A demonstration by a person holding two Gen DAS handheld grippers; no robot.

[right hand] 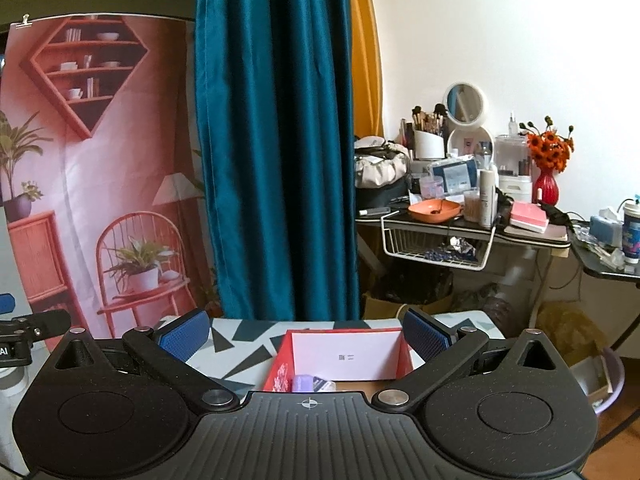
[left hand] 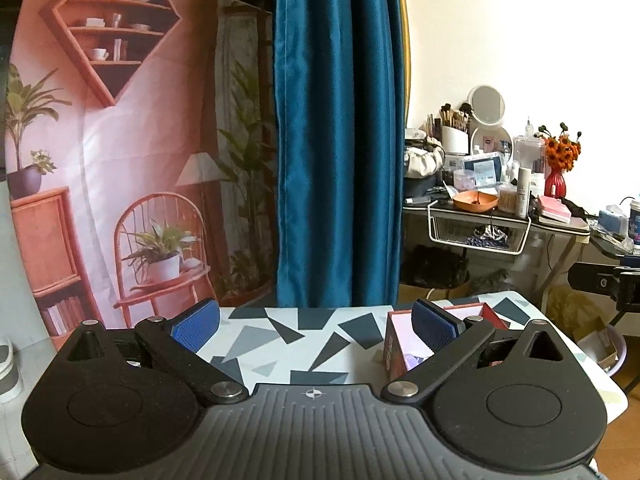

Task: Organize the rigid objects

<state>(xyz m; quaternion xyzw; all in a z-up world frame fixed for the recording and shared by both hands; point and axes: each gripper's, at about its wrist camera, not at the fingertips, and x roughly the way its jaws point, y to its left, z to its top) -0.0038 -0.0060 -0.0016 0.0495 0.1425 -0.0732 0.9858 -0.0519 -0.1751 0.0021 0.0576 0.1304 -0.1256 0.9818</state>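
Observation:
A red open box [right hand: 348, 354] with a pale pink lining stands on the patterned table [right hand: 240, 348]. A small lilac object [right hand: 303, 383] and a darker item lie inside it at the near left. My right gripper [right hand: 306, 336] is open and empty, its blue pads spread on either side of the box, above it. In the left wrist view the same box [left hand: 400, 344] sits at the right, behind the right blue pad. My left gripper [left hand: 316, 326] is open and empty over the table [left hand: 304, 336], left of the box.
A teal curtain [right hand: 276, 140] and a printed pink backdrop [right hand: 100, 168] hang behind the table. A cluttered vanity desk [right hand: 480, 224] with a wire basket, orange bowl, mirror and red vase stands at the right. Boxes sit on the floor beyond the table's right edge.

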